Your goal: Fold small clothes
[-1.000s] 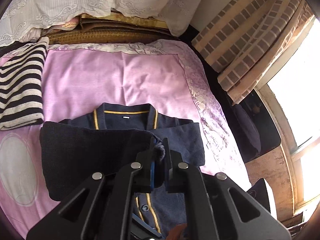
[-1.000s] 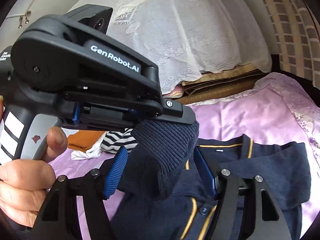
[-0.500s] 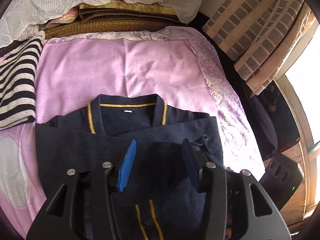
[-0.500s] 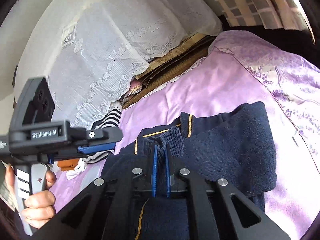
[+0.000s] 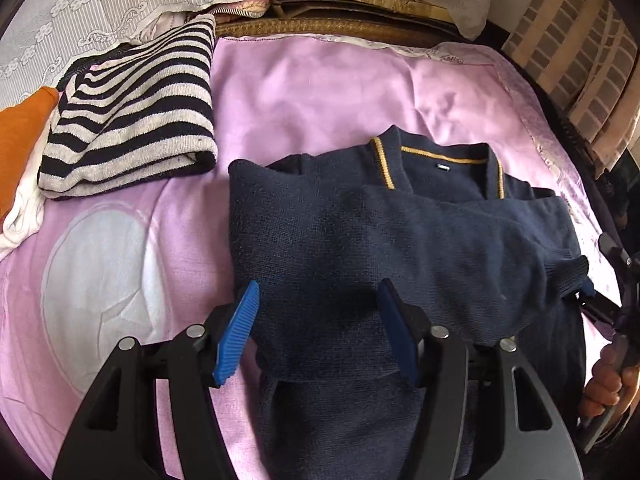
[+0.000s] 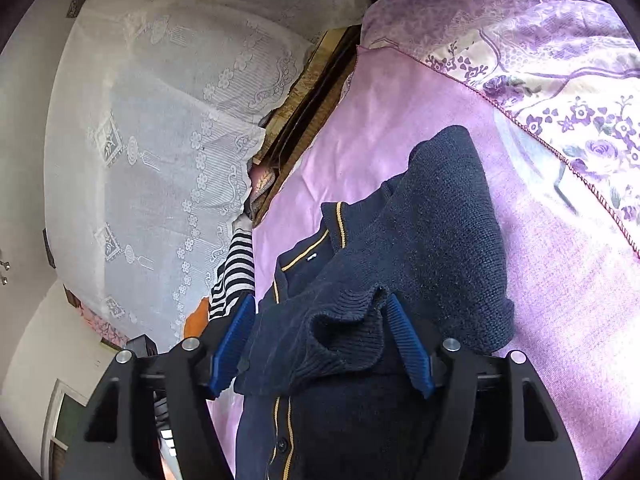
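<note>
Navy cardigan (image 5: 400,240) lies on the pink sheet (image 5: 320,92), collar w/ yellow trim at the far end, both sleeves folded across the chest. Button front w/ yellow stripes runs toward the near edge.

Left gripper (image 5: 320,332): jaws opening, apart, blue pads clear of the cloth. It points down at the near-left part of the cardigan; left pad sits just over the cardigan's left edge where it meets the sheet, right pad over the folded sleeve. Knit lies under and between the fingers, nothing pinched.

Right gripper (image 6: 322,344): jaws opening too. Ribbed cuff (image 6: 348,332) of the sleeve sits bunched between the two pads, slack, curled open. Can't tell whether the right pad touches the rib; left pad is beside the knit, not pressing. So released, cuff not clamped. View is rolled, so bed runs diagonally here. In the left wrist view the same cuff shows at the cardigan's right edge, w/ the right gripper's tip just beside it and a hand (image 5: 608,384) on its handle at the near right.

Striped top (image 5: 132,112) lies folded at far left, apart from the cardigan. Orange cloth (image 5: 20,140) left of that, on smth white. Lace cover (image 6: 160,140) at the far end of the bed. Floral border (image 6: 560,80) along the right side.
</note>
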A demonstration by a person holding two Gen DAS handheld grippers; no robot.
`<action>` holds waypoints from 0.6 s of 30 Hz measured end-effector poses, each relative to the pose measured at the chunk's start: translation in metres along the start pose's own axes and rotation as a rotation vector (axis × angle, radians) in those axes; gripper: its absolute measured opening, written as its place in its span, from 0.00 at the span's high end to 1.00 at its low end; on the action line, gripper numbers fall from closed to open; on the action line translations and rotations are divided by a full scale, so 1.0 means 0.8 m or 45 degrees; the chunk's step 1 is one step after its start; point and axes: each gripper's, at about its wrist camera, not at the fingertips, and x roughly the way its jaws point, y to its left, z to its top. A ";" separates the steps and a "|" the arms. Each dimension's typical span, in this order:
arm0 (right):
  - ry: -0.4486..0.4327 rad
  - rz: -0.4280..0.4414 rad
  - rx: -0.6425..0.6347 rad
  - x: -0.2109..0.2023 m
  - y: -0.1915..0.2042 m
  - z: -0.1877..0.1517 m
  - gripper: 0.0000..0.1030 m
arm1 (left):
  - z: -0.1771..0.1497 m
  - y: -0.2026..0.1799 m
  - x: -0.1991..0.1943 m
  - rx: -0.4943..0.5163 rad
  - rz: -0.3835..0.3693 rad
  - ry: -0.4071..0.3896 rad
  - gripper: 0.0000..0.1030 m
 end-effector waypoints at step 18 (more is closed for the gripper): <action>0.069 -0.185 0.031 0.024 -0.020 -0.003 0.95 | -0.030 0.001 0.016 0.064 0.109 -0.056 0.28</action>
